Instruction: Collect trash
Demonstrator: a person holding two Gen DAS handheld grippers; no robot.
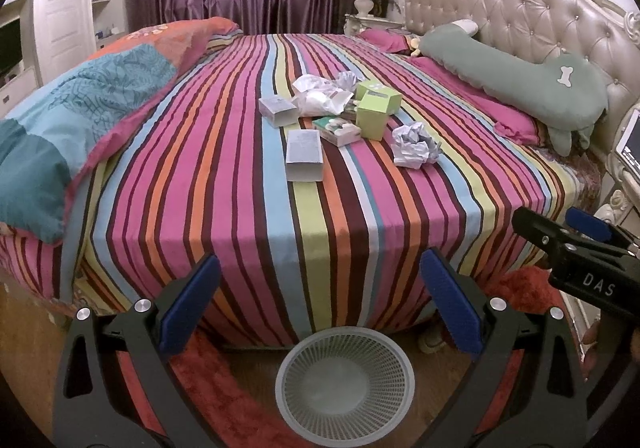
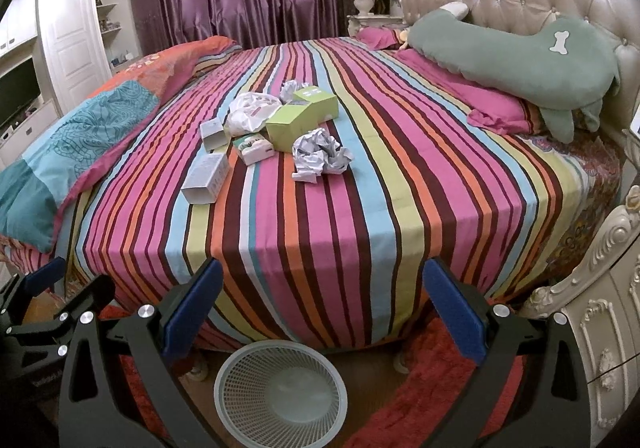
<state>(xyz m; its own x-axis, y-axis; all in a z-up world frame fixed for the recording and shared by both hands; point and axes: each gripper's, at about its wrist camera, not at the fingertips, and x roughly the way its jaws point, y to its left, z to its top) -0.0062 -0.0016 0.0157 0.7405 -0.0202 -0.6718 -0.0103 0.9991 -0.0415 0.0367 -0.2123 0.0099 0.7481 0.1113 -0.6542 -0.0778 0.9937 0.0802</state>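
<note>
A pile of trash lies mid-bed on the striped sheet point(image 1: 248, 215): a crumpled paper ball point(image 1: 413, 145) point(image 2: 320, 155), two green boxes point(image 1: 374, 115) point(image 2: 298, 119), grey-white boxes point(image 1: 304, 155) point(image 2: 206, 177), a white plastic bag point(image 1: 320, 99) point(image 2: 250, 111). A white mesh bin point(image 1: 345, 380) point(image 2: 280, 394) stands on the floor at the bed's near edge. My left gripper point(image 1: 320, 304) is open and empty above the bin. My right gripper point(image 2: 322, 308) is open and empty too, and also shows at the right in the left wrist view point(image 1: 560, 232).
A folded quilt point(image 1: 80, 103) lies on the bed's left side. A green dog-shaped pillow point(image 2: 512, 59) leans on the tufted headboard point(image 1: 520, 7). A carved nightstand point(image 2: 600, 328) stands at right. A red rug point(image 2: 432, 388) covers the floor around the bin.
</note>
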